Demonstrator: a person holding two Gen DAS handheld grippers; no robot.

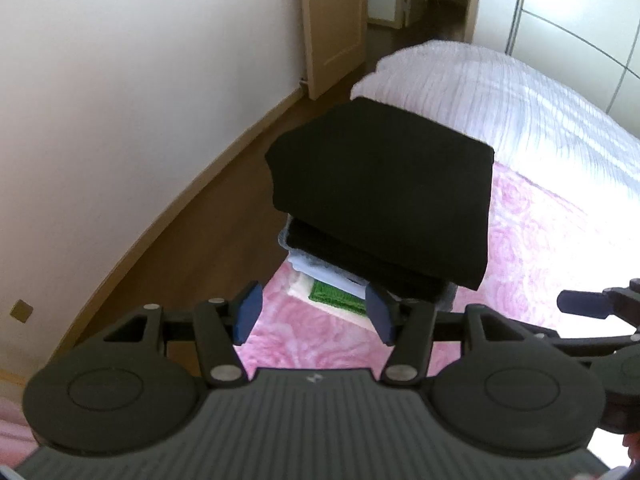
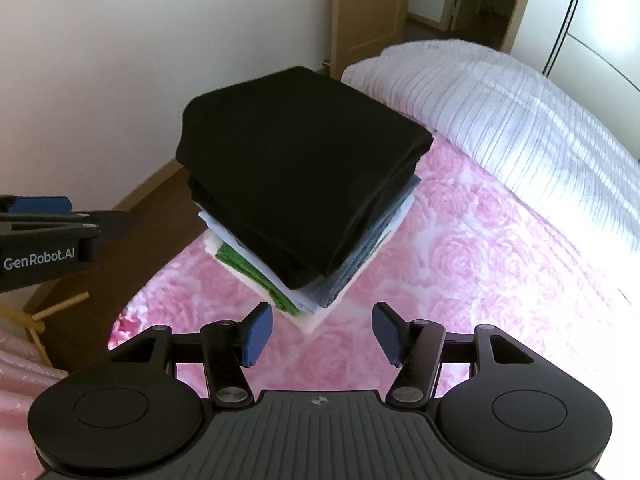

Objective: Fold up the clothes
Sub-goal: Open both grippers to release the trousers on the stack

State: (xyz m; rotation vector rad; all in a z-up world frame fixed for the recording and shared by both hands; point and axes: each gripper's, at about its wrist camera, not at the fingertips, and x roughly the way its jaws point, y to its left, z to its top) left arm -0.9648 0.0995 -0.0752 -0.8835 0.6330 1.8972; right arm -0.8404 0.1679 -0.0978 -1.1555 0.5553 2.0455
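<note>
On pink rose-patterned bed (image 2: 480, 240), near its left edge: neat stack of folded clothes (image 2: 304, 176), black on top, grey, white, green beneath; left hand-held gripper (image 1: 314, 316) and right hand-held gripper (image 2: 322, 332) both spread wide, empty, just short of stack.

Open pink bedspread (image 2: 460, 264) is seen right of the stack of folded clothes (image 2: 304, 184). Passage ahead is blocked by the stack; beyond it, a white ridged quilt (image 2: 500, 112) is raised.

Two wrist views, one stack

Both look down close at the stack of folded clothes (image 1: 380, 196) (image 2: 304, 176), left view from its left, right from its right.
</note>
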